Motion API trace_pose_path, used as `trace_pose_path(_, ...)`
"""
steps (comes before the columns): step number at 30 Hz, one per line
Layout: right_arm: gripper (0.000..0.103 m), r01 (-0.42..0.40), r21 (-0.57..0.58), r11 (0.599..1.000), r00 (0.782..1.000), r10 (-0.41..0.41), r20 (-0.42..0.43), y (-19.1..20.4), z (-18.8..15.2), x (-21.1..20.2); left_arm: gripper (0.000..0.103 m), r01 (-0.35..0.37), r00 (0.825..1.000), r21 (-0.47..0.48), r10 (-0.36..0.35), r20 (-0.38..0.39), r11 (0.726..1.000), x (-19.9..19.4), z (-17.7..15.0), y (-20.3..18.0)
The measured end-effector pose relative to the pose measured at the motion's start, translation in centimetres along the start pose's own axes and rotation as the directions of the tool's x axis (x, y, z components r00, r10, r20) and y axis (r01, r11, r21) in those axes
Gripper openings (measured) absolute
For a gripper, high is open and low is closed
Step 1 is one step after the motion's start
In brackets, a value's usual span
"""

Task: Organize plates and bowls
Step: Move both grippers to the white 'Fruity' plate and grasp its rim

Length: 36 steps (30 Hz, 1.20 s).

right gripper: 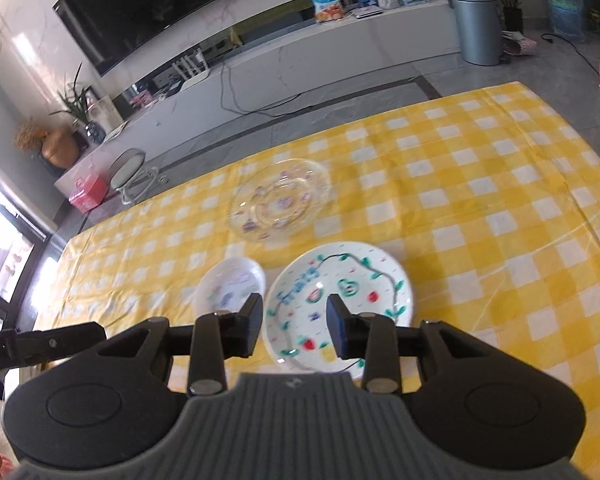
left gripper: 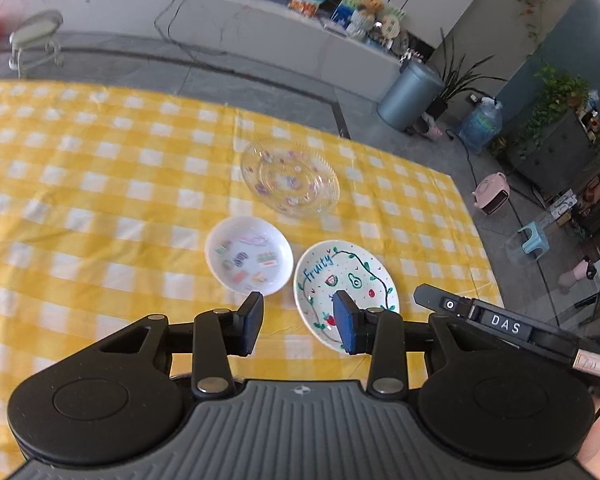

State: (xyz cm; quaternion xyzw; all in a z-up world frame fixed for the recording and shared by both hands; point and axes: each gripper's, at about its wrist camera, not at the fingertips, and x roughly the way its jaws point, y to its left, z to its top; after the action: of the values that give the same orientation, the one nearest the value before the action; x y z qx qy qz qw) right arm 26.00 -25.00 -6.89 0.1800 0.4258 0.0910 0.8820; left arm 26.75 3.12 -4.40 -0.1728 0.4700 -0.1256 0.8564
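Note:
Three dishes lie on the yellow checked tablecloth (left gripper: 80,200). A clear glass plate (left gripper: 289,178) with small prints is farthest. A small white bowl (left gripper: 249,255) with stickers sits nearer, left. A white "Fruity" plate (left gripper: 346,280) with fruit drawings sits nearer, right. My left gripper (left gripper: 298,326) is open and empty, above the gap between bowl and Fruity plate. In the right wrist view the glass plate (right gripper: 278,200), the bowl (right gripper: 230,284) and the Fruity plate (right gripper: 340,284) show too. My right gripper (right gripper: 294,330) is open and empty over the Fruity plate's near half.
The table's far edge (left gripper: 340,136) drops to a grey floor with a metal bin (left gripper: 410,96), a water bottle (left gripper: 480,122), a pink heater (left gripper: 492,194) and a stool (right gripper: 130,172). A long white cabinet (right gripper: 300,56) runs behind. The other gripper's body (left gripper: 512,328) shows at right.

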Motion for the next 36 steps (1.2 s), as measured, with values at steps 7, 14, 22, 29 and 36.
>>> trace_pose_path(7,0.035,-0.002,0.074,0.997,1.0,0.004,-0.017,-5.5,0.5,3.3,0.043,0.003,1.0,-0.178,-0.002,0.007,0.984,5.3,0.0,-1.3)
trace_pose_path(14,0.022,-0.02,0.114,0.993,0.999,0.025,-0.042,-9.1,0.1,6.4,0.039,-0.14,0.989,-0.216,0.125,-0.08,0.966,10.8,-0.8,-1.4)
trace_pose_path(22,0.021,-0.052,0.12,0.991,0.996,0.06,-0.063,-10.6,0.4,8.1,0.037,-0.214,0.976,-0.224,0.197,-0.097,0.951,12.5,-1.3,-2.3)
trace_pose_path(29,0.021,-0.07,0.157,0.985,0.993,0.084,-0.086,-11.5,0.2,9.1,0.032,-0.237,0.97,-0.234,0.216,-0.111,0.943,13.4,-1.5,-2.2)
trace_pose_path(36,0.009,-0.09,0.2,0.976,0.99,0.11,-0.089,-11.9,0.0,9.7,0.019,-0.211,0.975,-0.252,0.186,-0.118,0.945,14.1,-1.9,-2.0)
